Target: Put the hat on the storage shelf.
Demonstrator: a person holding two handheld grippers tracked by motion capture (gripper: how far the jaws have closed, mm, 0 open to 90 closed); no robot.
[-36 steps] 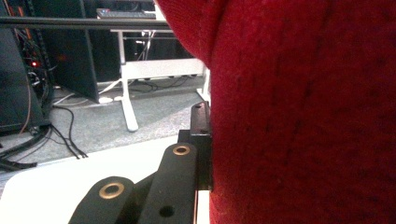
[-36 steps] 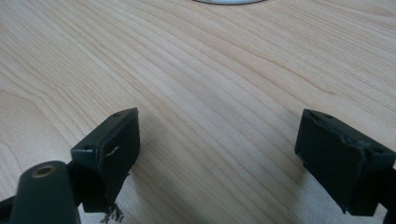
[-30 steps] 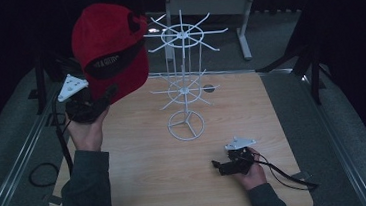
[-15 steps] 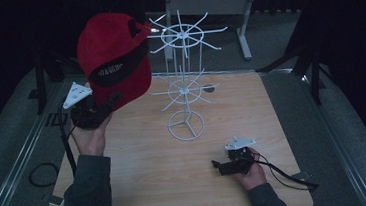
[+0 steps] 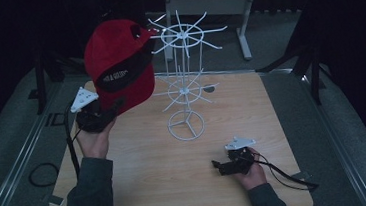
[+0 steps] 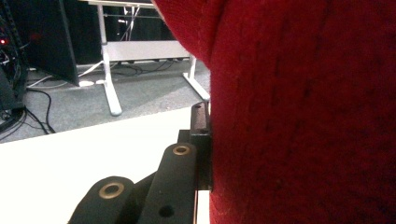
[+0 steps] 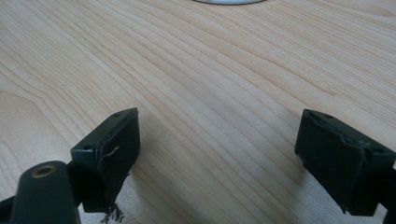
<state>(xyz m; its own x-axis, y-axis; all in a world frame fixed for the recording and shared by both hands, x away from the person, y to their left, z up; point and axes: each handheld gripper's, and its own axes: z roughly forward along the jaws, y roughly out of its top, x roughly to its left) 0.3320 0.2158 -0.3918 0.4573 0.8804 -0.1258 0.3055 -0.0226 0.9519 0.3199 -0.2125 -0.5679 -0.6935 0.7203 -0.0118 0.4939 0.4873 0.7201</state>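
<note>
Knit red cap [image 5: 120, 63] in left gripper [image 5: 103, 115], beside spoked white wire rack [image 5: 185, 77].

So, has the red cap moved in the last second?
Yes. The cap, held in the left tool, has shifted right toward the rack, and its top now meets the rack's upper spokes.

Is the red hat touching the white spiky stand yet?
Cannot tell. In the high view the red hat overlaps a top prong of the white stand, but depth hides any contact or gap.
</note>
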